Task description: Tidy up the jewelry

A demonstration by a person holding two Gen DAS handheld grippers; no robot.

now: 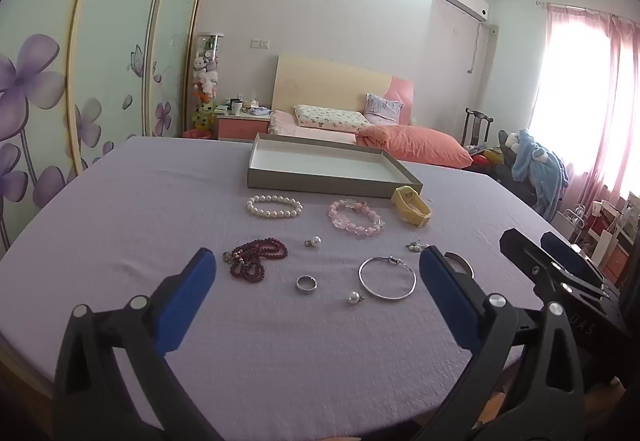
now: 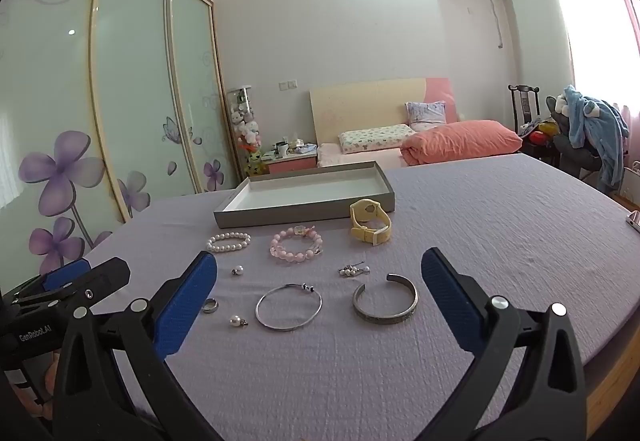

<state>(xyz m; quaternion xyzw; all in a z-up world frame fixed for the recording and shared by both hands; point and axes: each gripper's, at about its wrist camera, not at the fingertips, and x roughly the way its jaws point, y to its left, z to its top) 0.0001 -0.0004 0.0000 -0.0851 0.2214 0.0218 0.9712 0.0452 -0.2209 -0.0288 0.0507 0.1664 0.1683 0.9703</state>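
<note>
Jewelry lies on a lilac cloth in front of an empty grey tray [image 1: 332, 183] [image 2: 280, 215]: a white pearl bracelet [image 1: 274, 206] [image 2: 228, 241], a pink bead bracelet [image 1: 355, 217] [image 2: 296, 245], a yellow watch [image 1: 411, 205] [image 2: 370, 225], a dark red bead strand [image 1: 254, 259], a silver ring [image 1: 306, 284] [image 2: 210, 305], a thin bangle [image 1: 387, 278] [image 2: 288, 306], a wide open cuff [image 2: 385, 304], pearl pendants [image 1: 354, 297] [image 2: 237, 320]. My left gripper [image 1: 316, 261] and right gripper [image 2: 318, 261] are open and empty, hovering near the front items.
The table's wooden front edge [image 2: 612, 393] runs at the lower right. A small object [image 2: 634, 220] lies at the far right of the cloth. A bed [image 1: 360, 129], wardrobe doors [image 1: 100, 81] and a chair with clothes [image 1: 536, 165] stand behind.
</note>
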